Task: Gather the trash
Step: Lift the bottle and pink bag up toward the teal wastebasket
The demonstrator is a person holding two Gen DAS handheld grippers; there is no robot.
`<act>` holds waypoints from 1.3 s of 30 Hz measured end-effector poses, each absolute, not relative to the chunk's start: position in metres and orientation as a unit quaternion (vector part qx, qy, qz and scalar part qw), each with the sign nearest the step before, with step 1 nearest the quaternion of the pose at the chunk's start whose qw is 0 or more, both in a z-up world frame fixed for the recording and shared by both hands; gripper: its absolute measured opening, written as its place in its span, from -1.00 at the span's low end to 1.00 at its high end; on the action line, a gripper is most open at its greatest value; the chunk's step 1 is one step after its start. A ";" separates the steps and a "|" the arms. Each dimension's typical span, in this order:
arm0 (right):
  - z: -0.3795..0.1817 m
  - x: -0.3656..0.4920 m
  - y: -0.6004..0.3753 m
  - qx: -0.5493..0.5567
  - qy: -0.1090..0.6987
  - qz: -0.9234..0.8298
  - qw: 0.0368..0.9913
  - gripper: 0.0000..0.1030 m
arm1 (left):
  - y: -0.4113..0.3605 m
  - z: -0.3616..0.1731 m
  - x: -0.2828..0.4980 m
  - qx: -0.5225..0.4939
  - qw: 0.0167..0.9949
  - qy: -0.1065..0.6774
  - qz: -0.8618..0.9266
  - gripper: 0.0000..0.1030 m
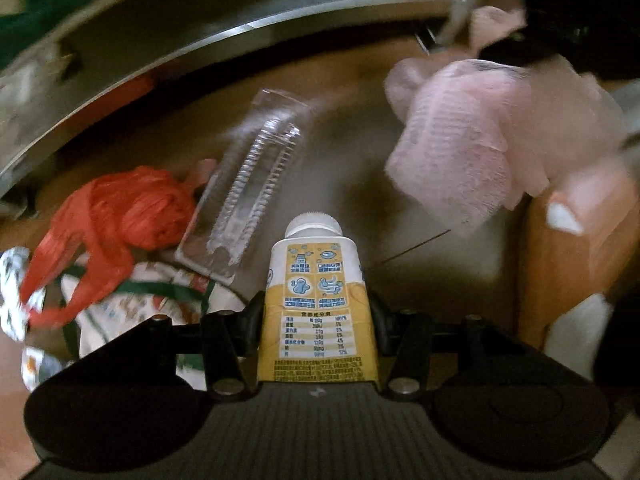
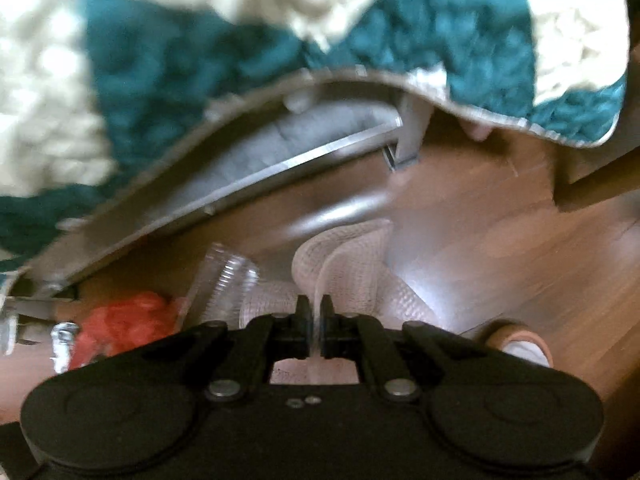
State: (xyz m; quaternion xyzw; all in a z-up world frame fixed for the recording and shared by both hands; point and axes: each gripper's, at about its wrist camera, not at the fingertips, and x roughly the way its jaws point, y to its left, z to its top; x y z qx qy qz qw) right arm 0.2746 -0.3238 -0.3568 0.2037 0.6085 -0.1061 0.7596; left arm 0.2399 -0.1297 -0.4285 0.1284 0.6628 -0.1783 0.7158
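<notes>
In the left wrist view my left gripper (image 1: pixel 317 312) is shut on a yellow and white drink carton (image 1: pixel 318 304) with a white cap, held upright above the wooden floor. A pale pink paper towel (image 1: pixel 472 148) hangs at the upper right of that view, in the other gripper's dark jaws. In the right wrist view my right gripper (image 2: pixel 315 320) is shut on that crumpled paper towel (image 2: pixel 352 264), which fans out beyond the pads. A clear plastic tray (image 1: pixel 252 184) and a red plastic bag (image 1: pixel 120 216) lie on the floor to the left.
A printed white wrapper with green ribbon (image 1: pixel 132 304) lies under the red bag. A metal-framed furniture edge (image 2: pixel 280 168) crosses the back, draped with a teal and cream knitted blanket (image 2: pixel 200 48). A roll of tape (image 2: pixel 520 344) sits on the floor (image 2: pixel 500 240) at right.
</notes>
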 end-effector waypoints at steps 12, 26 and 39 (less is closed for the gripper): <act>-0.211 0.231 -0.311 0.184 0.520 -0.029 0.834 -0.92 | -0.067 -0.276 0.225 -0.008 0.783 0.617 -0.085 -0.03; -0.018 0.173 -0.272 0.089 0.367 0.090 0.922 -0.92 | -0.004 -0.068 0.187 -0.127 0.884 0.446 -0.053 -0.02; 0.147 0.212 -0.221 -0.008 0.216 0.153 0.964 -0.92 | 0.013 0.119 0.214 -0.101 0.951 0.282 -0.075 -0.02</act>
